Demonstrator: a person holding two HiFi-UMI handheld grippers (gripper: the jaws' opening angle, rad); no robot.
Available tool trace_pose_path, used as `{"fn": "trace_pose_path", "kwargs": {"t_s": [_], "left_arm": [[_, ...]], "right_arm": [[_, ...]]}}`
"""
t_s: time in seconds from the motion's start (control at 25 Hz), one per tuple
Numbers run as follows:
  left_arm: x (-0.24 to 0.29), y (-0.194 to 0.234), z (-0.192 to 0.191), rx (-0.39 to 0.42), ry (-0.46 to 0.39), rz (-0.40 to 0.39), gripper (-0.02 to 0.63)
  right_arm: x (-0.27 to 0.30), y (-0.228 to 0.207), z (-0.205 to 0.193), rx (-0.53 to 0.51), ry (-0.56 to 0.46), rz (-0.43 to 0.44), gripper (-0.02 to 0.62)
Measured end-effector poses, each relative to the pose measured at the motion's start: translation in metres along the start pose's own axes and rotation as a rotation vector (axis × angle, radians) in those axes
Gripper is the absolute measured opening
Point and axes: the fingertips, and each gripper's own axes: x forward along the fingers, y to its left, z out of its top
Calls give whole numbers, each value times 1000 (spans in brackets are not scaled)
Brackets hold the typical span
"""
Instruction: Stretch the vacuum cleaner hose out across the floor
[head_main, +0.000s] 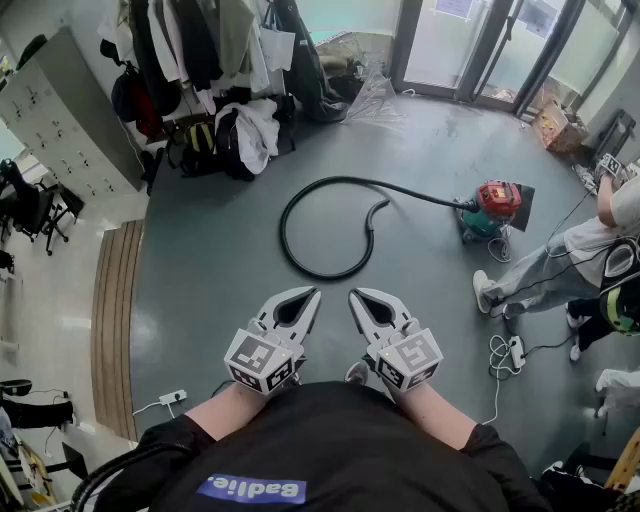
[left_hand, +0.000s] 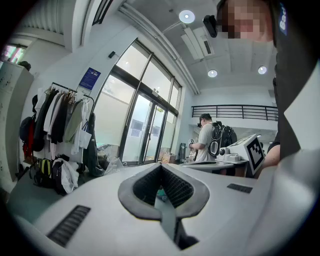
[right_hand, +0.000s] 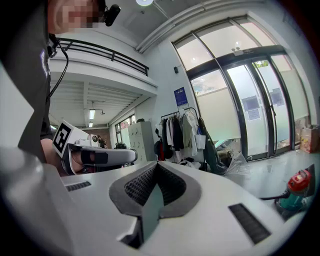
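A black vacuum hose (head_main: 300, 205) lies coiled in a loop on the grey floor, its far end running right to a red and green vacuum cleaner (head_main: 492, 207); the cleaner also shows low at the right in the right gripper view (right_hand: 296, 189). My left gripper (head_main: 311, 293) and right gripper (head_main: 356, 295) are held side by side close to my body, well short of the loop. Both are shut with nothing between their jaws. In the gripper views the left gripper (left_hand: 161, 167) and right gripper (right_hand: 156, 165) point level across the room, above the floor.
A coat rack with bags (head_main: 215, 70) stands at the back, glass doors (head_main: 470, 45) behind it. A person sits on the floor at the right (head_main: 560, 270) among cables and a power strip (head_main: 516, 351). Another power strip (head_main: 172, 398) lies at left, near a wooden strip (head_main: 112, 320).
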Motion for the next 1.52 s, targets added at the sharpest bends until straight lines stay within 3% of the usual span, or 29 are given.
{"fn": "trace_pose_path", "kwargs": {"t_s": [0.92, 1.52], "left_arm": [[23, -7, -12, 0, 21, -1, 8], [75, -40, -18, 25, 42, 70, 8]], "right_arm": [[-9, -27, -12, 63, -38, -8, 5], [-34, -82, -10, 78, -56, 83, 5]]}}
